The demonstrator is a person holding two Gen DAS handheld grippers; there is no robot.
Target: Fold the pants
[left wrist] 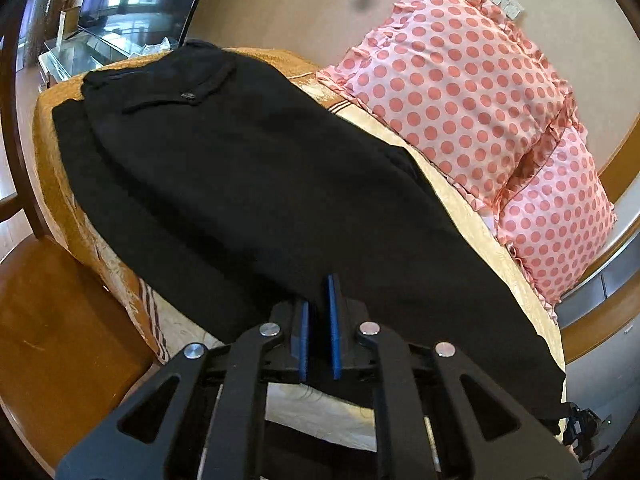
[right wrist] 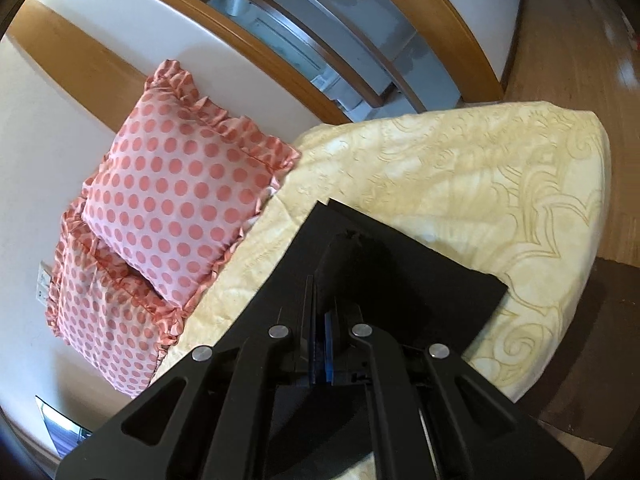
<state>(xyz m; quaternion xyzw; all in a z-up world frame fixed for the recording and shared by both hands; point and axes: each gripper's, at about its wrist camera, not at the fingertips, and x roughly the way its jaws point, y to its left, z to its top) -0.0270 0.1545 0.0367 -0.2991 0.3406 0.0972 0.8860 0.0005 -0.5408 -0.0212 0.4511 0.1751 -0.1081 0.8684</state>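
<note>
Black pants (left wrist: pixel 248 168) lie lengthwise on a yellow patterned bedspread (left wrist: pixel 472 216), waistband and pocket at the far end. My left gripper (left wrist: pixel 320 312) is shut on the pants' near edge, with black cloth pinched between its blue pads. In the right wrist view my right gripper (right wrist: pixel 322 304) is shut on the leg end of the pants (right wrist: pixel 400 264), which lies flat on the bedspread (right wrist: pixel 480 184) with a squared corner. The right gripper also shows small at the lower right of the left wrist view (left wrist: pixel 580 428).
Two pink polka-dot pillows (left wrist: pixel 460 72) (right wrist: pixel 180 188) lean against the wall beside the pants. A wooden chair (left wrist: pixel 48 312) stands left of the bed. A glass cabinet (left wrist: pixel 100 32) is at the far left. Wooden floor (right wrist: pixel 568 40) lies beyond the bed's end.
</note>
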